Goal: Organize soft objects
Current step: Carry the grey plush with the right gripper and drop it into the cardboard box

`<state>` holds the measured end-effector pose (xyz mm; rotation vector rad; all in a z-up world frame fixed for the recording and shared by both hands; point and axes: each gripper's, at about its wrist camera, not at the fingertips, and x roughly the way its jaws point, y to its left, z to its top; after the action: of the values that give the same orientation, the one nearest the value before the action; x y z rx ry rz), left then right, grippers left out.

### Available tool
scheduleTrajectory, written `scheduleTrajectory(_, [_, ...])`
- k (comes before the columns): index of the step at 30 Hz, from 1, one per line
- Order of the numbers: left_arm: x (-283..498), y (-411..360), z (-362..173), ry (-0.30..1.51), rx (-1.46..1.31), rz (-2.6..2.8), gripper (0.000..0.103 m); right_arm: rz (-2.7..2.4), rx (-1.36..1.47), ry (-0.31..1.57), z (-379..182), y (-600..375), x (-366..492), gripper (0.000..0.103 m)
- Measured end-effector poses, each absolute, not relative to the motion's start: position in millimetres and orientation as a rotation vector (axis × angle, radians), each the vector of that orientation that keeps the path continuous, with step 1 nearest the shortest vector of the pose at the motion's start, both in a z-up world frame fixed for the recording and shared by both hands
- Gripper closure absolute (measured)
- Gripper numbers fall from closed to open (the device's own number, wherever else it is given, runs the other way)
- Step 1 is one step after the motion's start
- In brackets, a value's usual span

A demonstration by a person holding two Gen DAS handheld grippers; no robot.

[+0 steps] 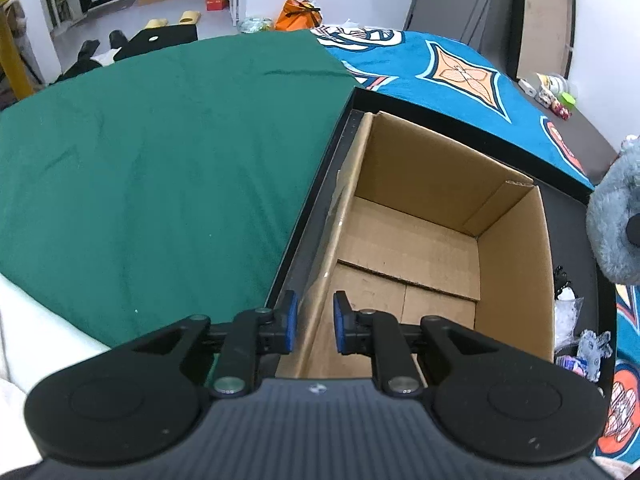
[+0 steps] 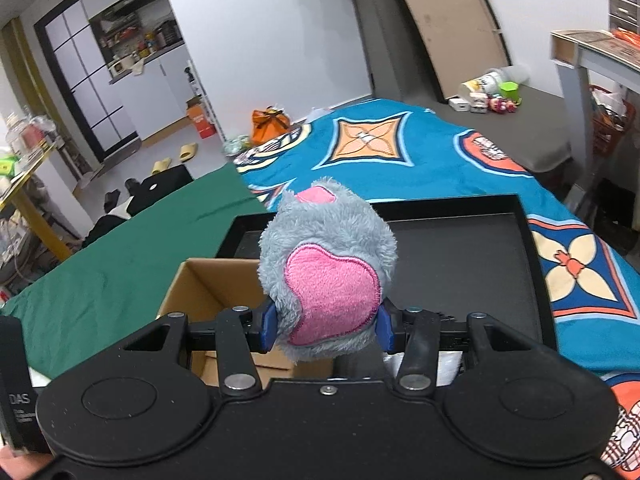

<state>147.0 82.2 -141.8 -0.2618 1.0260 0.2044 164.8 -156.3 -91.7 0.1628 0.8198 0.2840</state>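
**Grey plush toy held above tray and carton**

Green cloth [image 1: 152, 152] spread to the left of the cardboard box [image 1: 420, 216], with a blue patterned blanket [image 2: 420, 152] behind the box and to its right. Black tray [image 2: 472, 256] lying across both fabrics, the cardboard box seated in its left part, top open, inner flaps bare. Small mixed items [image 1: 580, 344] (too blurred to name) heaped in the tray just right of the box.

Right gripper [image 2: 326, 326] raised above the tray, right of the box and near its right wall. Blue pads [image 2: 267, 328] pressed into both flanks of the grey plush toy [image 2: 328, 240], jaws clamped on it. Pink heart-shaped patch facing the right wrist camera, a second pink patch at the toy's top edge. Same toy seen at the far right edge of the left wrist view, above the tray, clear of the box.

Left gripper [image 1: 315, 322] poised over the near left wall of the box, jaws apart, one pad outside that wall and one inside, nothing between them.
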Motion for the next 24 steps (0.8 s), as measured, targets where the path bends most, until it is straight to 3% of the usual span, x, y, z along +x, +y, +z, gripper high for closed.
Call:
scheduleTrajectory(21, [142,100,-147,0.999,-0.365,0.164,0.088,0.400,0.081,0.863,-90,-72,171,0.057])
scheduleTrajectory(24, [140,103,-148,0.999,-0.376,0.159,0.088,0.408,0.096,0.875,-91,-66,176,0.050])
